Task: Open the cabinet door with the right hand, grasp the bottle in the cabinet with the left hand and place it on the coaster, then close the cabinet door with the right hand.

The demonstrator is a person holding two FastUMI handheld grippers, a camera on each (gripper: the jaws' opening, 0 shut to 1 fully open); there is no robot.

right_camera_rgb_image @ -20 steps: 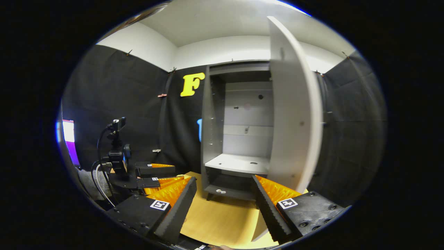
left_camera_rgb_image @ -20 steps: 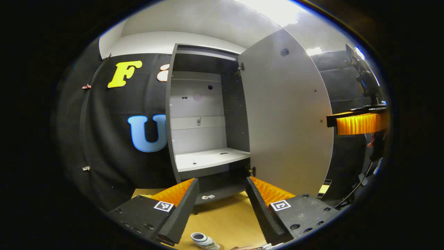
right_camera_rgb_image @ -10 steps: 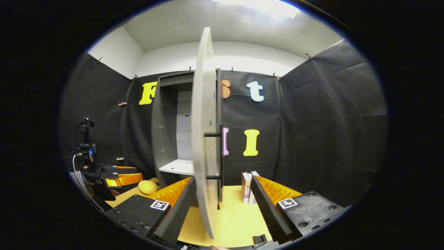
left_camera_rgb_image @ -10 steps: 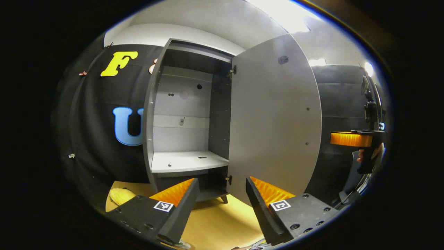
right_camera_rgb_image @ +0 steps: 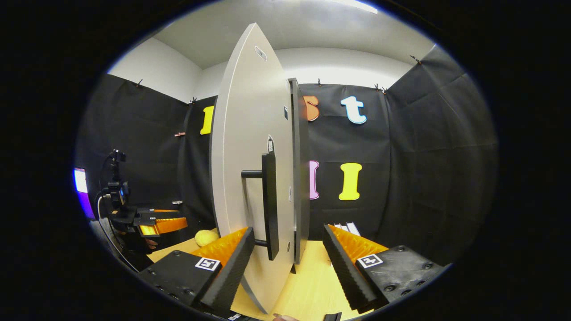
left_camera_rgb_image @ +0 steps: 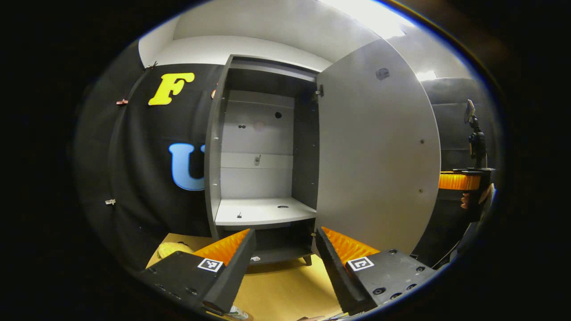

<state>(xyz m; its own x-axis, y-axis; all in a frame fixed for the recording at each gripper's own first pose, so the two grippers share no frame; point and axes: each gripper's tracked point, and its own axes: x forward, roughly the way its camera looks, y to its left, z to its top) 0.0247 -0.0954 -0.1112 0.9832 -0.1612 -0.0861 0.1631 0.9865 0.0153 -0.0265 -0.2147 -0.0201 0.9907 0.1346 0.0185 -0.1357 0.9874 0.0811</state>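
Closing's what's left, I reckon: cabinet door (right_camera_rgb_image: 250, 178) hangs wide open, shelf (left_camera_rgb_image: 261, 211) bare, both hand-held grippers released. Right hand-held gripper (right_camera_rgb_image: 287, 263) faces the handle (right_camera_rgb_image: 269, 205) and needs to push; can't spot the bottle for sure.

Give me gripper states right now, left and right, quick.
Left gripper: open, holding nothing, facing the open cabinet.
Right gripper: open, holding nothing, the door handle just ahead between its fingers.
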